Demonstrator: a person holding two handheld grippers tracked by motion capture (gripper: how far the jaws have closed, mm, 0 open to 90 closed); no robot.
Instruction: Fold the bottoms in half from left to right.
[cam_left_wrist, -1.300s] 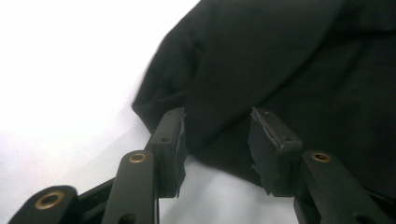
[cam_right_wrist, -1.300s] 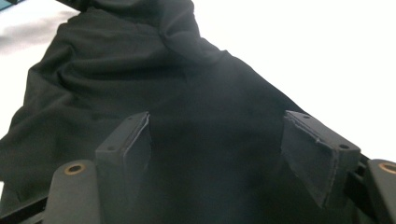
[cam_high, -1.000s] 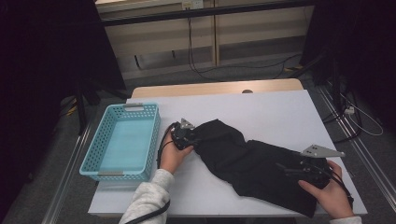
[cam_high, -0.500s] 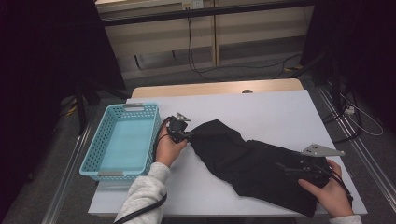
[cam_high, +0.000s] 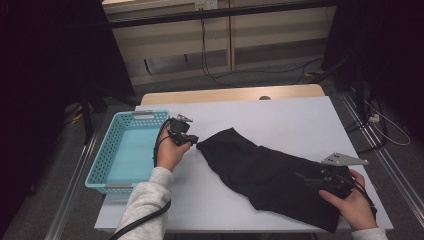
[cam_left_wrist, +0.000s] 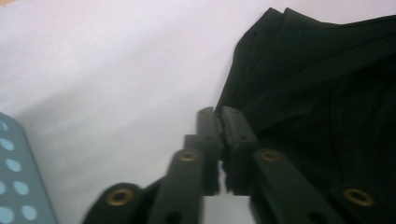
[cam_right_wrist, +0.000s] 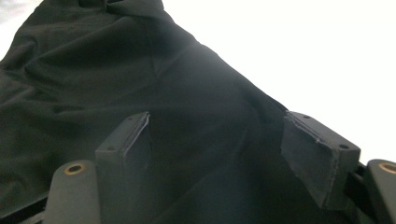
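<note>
A white table (cam_high: 280, 120) holds a black garment (cam_high: 270, 175), spread in a long diagonal from near the middle of the table down to its near right corner. To the left of the garment, on the table's left edge, sits a light blue plastic basket (cam_high: 107, 172) with perforated walls.

The left gripper (cam_high: 192, 141) hovers just beside the garment's upper left tip, between the cloth and the basket, held by a hand in a grey sleeve (cam_high: 145, 205). In the left gripper view its jaws stand almost together with only a thin slit between them, having just been opening a little, and no cloth shows in that slit; the garment's folded edge (cam_left_wrist: 299, 79) lies right behind them. A corner of the basket (cam_left_wrist: 18, 182) shows at the lower left of that view.

The right gripper (cam_high: 312, 177) rests over the garment's lower right end. Its jaws stand wide apart, with cloth (cam_right_wrist: 187, 121) lying between them but not pinched.

Beyond the table, cables trail over a grey floor (cam_high: 260, 75), and dark stands rise on either side.
</note>
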